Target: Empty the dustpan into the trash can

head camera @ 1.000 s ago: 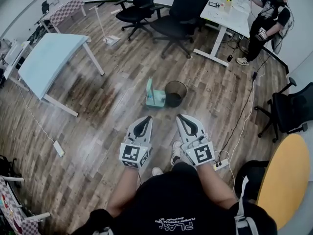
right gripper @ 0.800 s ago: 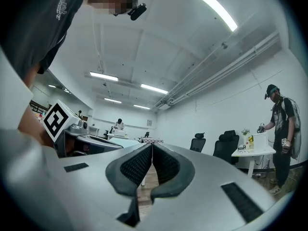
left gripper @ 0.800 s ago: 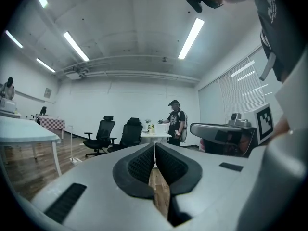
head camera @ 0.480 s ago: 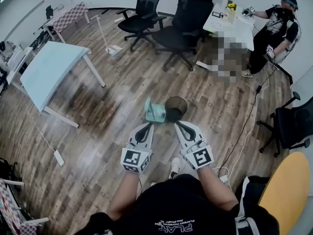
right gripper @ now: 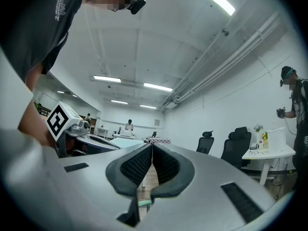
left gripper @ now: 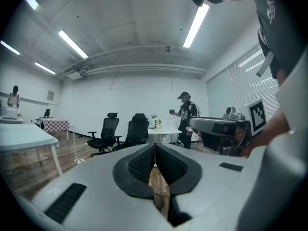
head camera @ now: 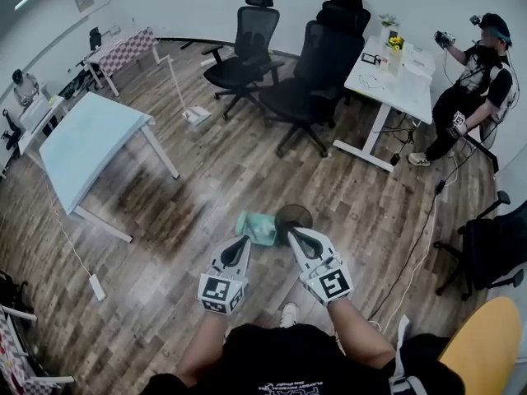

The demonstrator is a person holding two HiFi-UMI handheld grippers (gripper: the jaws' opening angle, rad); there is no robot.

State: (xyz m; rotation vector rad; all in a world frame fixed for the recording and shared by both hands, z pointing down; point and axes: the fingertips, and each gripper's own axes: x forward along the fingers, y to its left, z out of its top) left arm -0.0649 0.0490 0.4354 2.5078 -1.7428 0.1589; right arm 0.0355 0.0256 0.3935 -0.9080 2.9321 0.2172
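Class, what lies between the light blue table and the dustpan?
Nothing but bare wooden floor, darker in one patch, as the head view shows between table and dustpan.

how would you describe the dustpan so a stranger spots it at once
Look at the wooden floor mid-room, where a round black trash can stands. The dustpan sits beside it, on its left in the head view: small and mint-green, unlike the dark can.

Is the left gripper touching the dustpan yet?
Apart: the left gripper view shows the left gripper shut, empty, with only floor ahead; the dustpan lies beyond.
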